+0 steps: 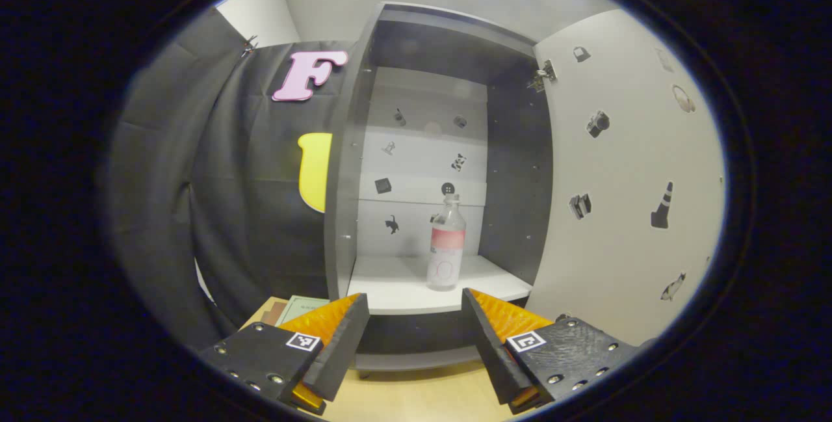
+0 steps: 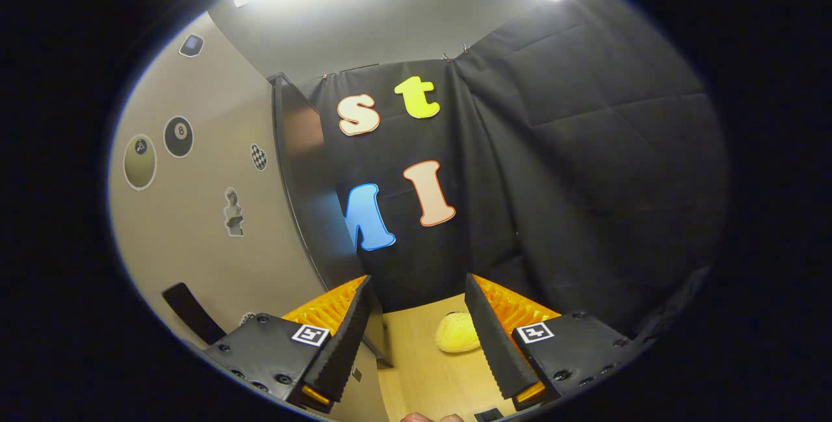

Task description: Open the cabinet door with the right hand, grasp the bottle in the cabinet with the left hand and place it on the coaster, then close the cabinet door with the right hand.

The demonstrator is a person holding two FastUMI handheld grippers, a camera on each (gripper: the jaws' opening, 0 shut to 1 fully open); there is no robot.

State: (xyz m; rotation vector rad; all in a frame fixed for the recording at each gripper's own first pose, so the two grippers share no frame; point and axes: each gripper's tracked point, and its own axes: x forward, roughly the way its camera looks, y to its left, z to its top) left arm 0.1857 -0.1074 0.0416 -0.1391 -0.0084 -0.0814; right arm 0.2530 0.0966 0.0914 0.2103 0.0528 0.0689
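Note:
The cabinet (image 1: pixel 348 168) stands open in the left gripper view. Its pale door (image 1: pixel 624 181), dotted with small stickers, is swung out to the right. A clear plastic bottle (image 1: pixel 446 243) with a pink label stands upright on the white bottom shelf (image 1: pixel 403 289). My left gripper (image 1: pixel 416 337) is open, a short way in front of the shelf's edge, with the bottle above the gap between its fingers. In the right gripper view my right gripper (image 2: pixel 416 337) is open and holds nothing. The door (image 2: pixel 214 214) stands just left of it, with a dark handle (image 2: pixel 192 321) low on it.
The cabinet rests on a light wooden table (image 1: pixel 416 396). A green booklet (image 1: pixel 302 310) lies on the table left of the cabinet. A yellow rounded object (image 2: pixel 457 333) lies on the table beyond the right gripper. Black cloth walls close in the booth.

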